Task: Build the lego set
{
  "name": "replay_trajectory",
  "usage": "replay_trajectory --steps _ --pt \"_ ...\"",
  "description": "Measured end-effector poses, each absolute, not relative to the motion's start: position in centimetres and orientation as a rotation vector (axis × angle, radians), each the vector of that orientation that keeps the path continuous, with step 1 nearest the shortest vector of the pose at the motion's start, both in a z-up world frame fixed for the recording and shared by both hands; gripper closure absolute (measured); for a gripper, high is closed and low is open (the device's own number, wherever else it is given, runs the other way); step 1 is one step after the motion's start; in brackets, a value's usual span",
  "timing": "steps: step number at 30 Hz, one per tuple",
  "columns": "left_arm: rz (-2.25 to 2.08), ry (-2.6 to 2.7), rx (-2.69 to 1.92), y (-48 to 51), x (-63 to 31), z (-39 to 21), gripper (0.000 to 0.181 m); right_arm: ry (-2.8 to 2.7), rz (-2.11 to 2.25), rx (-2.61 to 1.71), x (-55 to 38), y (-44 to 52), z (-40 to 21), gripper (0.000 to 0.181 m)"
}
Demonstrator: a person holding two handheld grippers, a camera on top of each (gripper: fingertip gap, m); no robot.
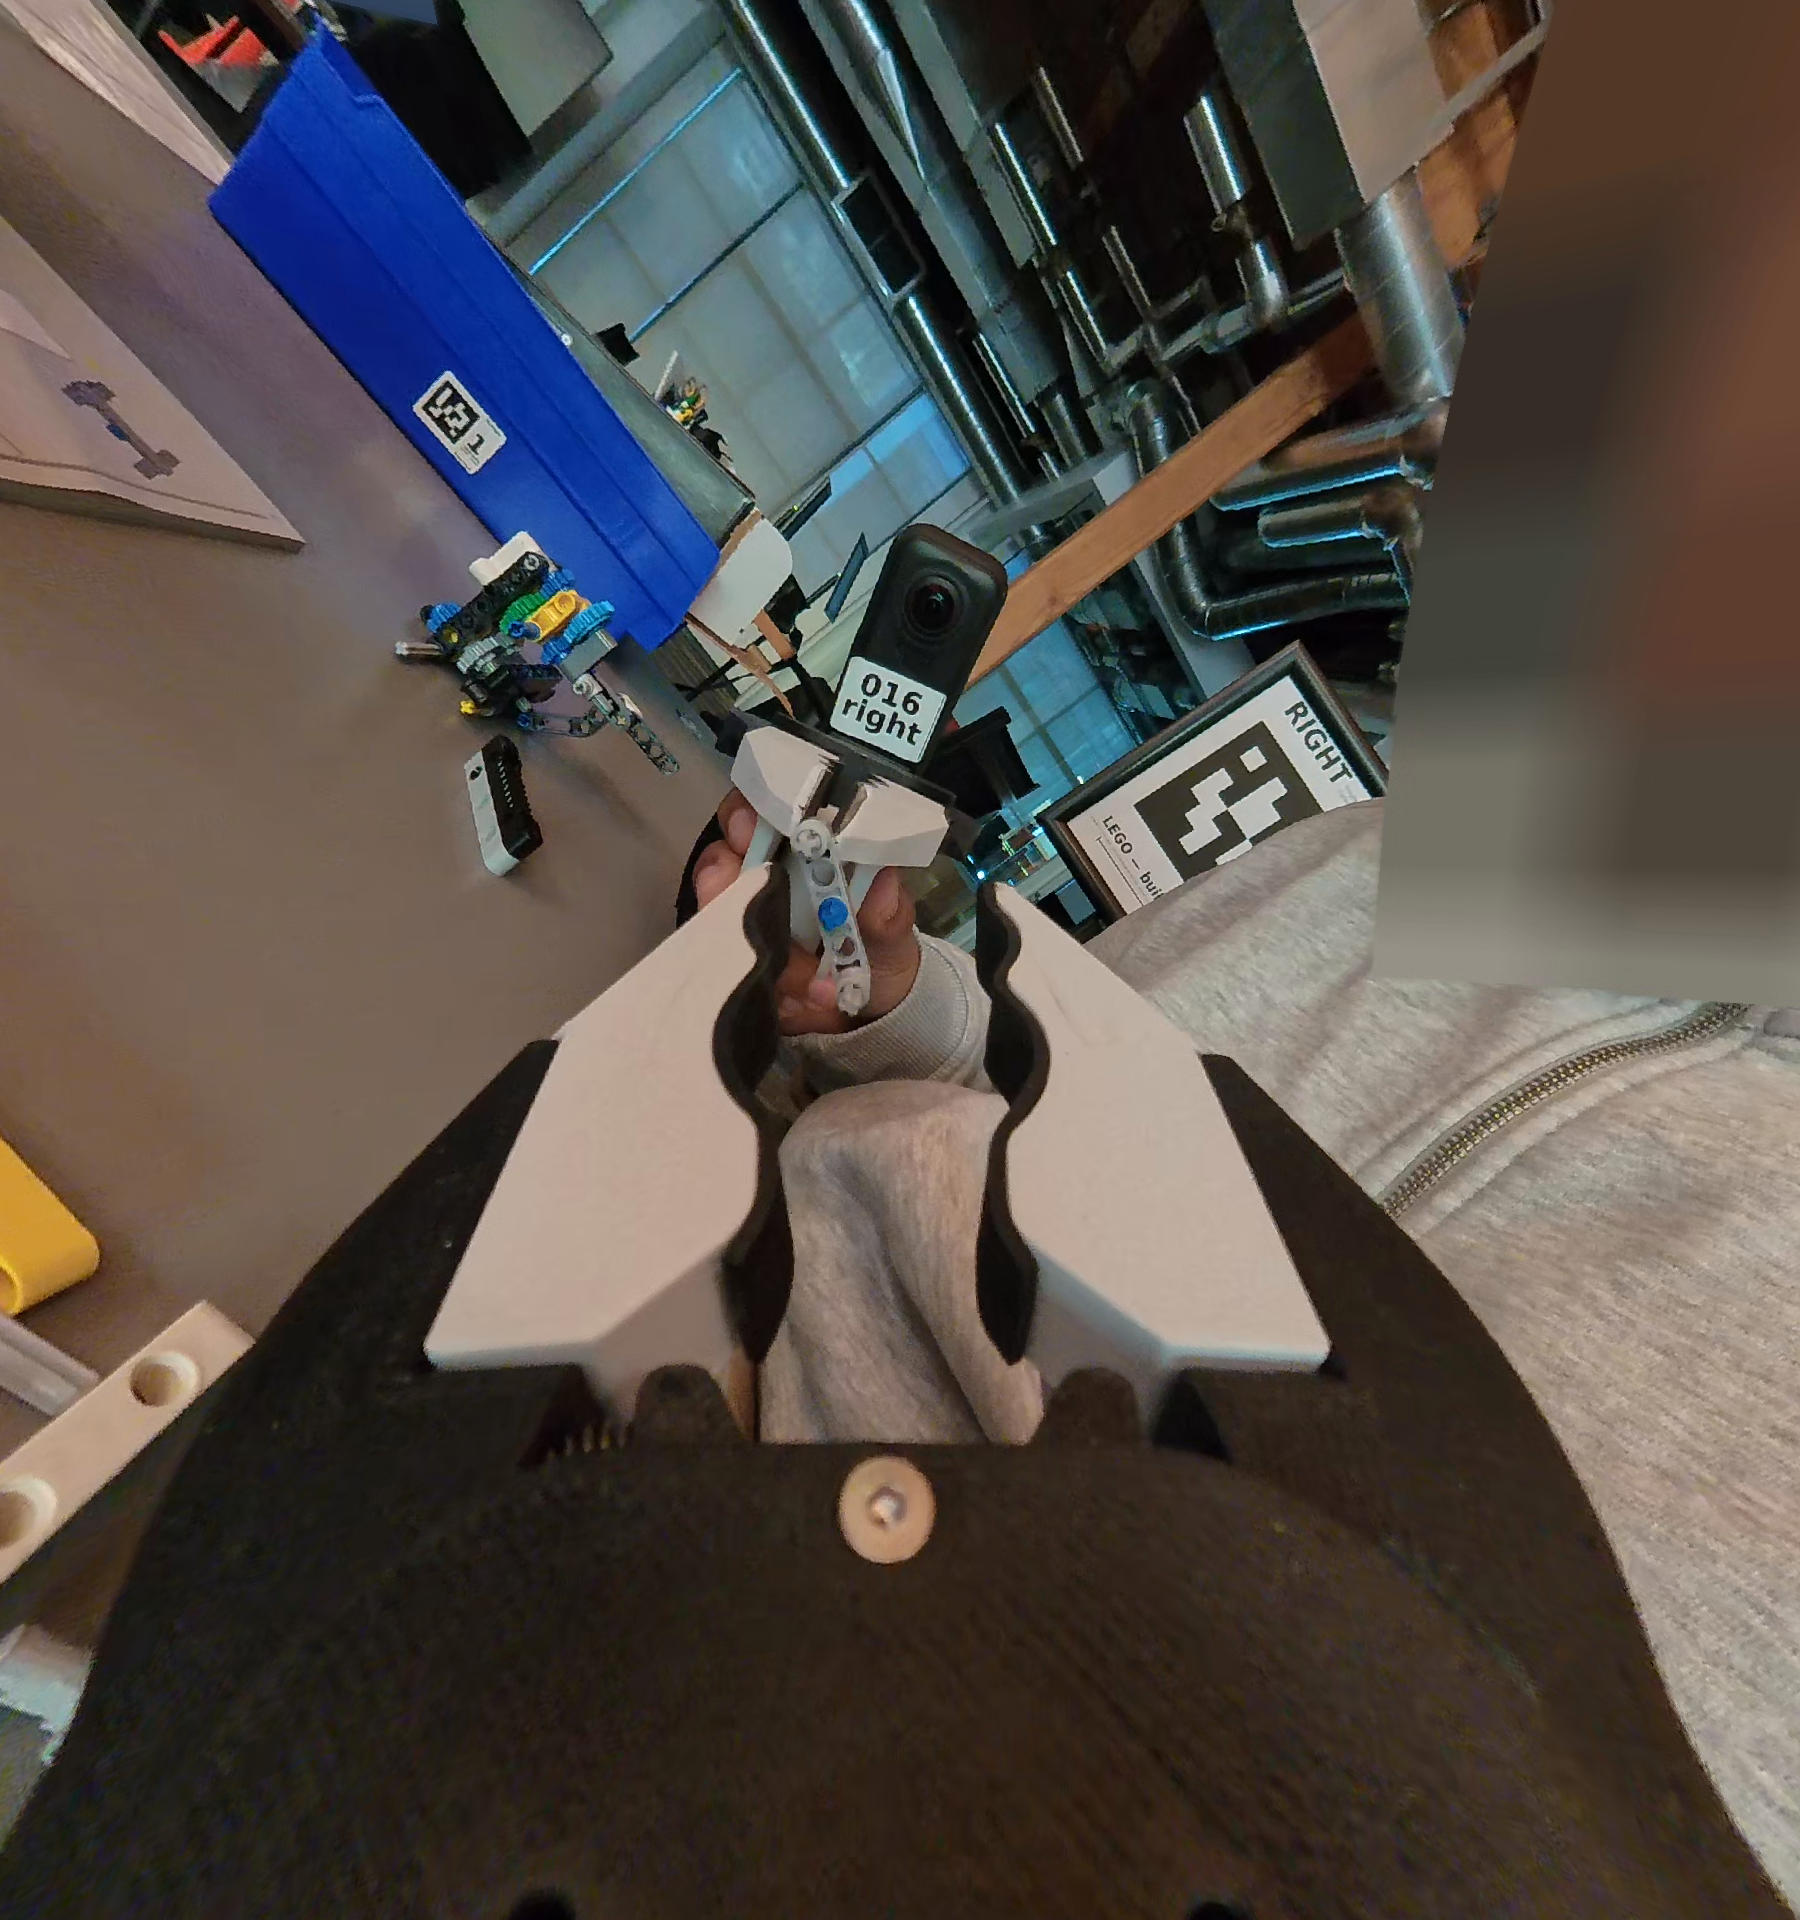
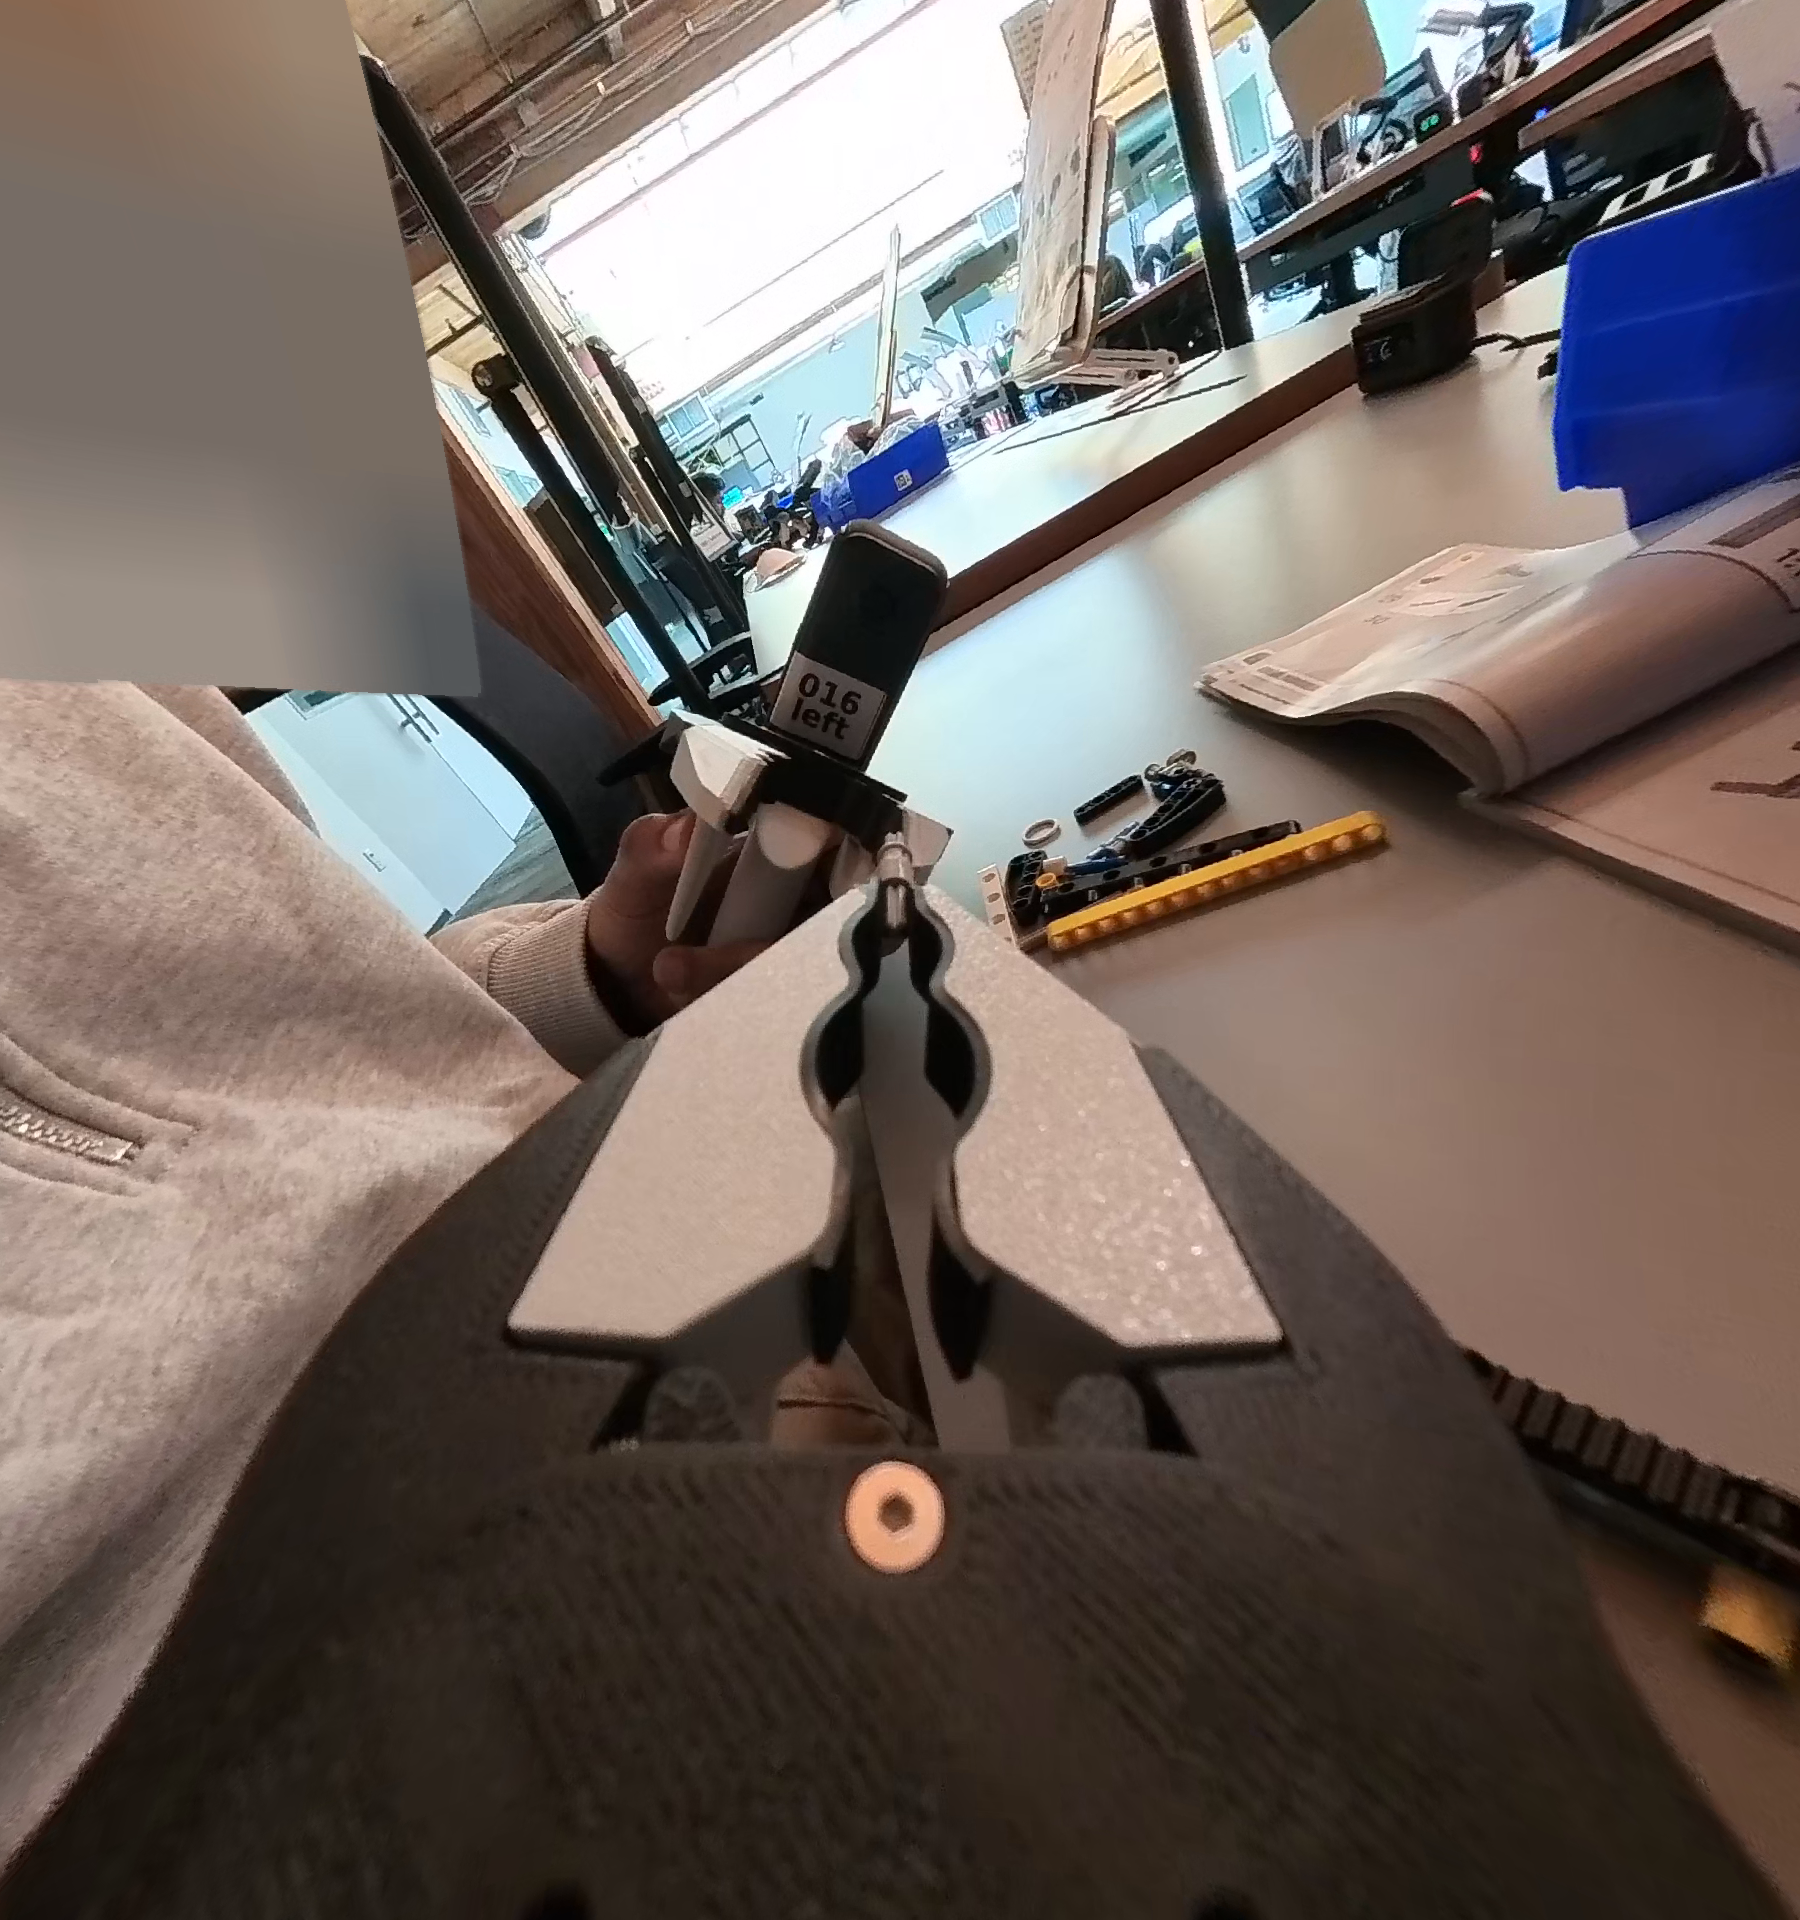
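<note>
In the left wrist view the left gripper (image 1: 880, 914) is seen with its jaws standing well apart and nothing is held between them; only a grey sleeve (image 1: 875, 1226) shows through the gap. Just beyond its tips the right gripper (image 1: 842, 821) is closed on a short light grey beam (image 1: 828, 904) with a blue pin (image 1: 831, 914) in one hole, and the beam is held in the air, above the table, between the two tools. In the right wrist view the same beam is seen only end-on at the tips of the right gripper (image 2: 898, 914), so how deep it is gripped cannot be told. Farther off, near the far edge of the table (image 1: 200, 883), a half-built model (image 1: 517, 644) stands just beside a blue bin (image 1: 439, 343), with a small black and white part (image 1: 501, 805) lying near it. Loose black parts and a long yellow beam (image 2: 1218, 894) lie toward the middle of the table, and an open booklet (image 2: 1498, 675) lies behind them. It is judged that the beam could be twisted out or dropped if the open tool is closed on it off-centre, because only its top end is clamped; the pin could also be pushed loose.
</note>
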State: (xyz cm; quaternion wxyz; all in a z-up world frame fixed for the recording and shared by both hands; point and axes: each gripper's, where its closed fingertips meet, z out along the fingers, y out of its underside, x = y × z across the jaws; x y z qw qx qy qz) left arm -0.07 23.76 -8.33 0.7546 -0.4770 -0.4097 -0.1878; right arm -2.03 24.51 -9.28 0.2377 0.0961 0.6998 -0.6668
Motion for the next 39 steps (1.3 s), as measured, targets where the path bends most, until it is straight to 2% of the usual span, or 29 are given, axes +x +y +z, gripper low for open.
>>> replay_trajectory --steps 18,39 --pt "-0.329 -0.921 -1.183 24.8 -0.1 -9.8 0.148 1.877 -1.802 0.324 -2.7 24.5 -9.4 0.179" --pt "-0.342 -0.923 -1.144 24.4 -0.2 -9.4 0.148 1.901 -1.801 0.384 -3.3 24.5 -9.6 0.178"
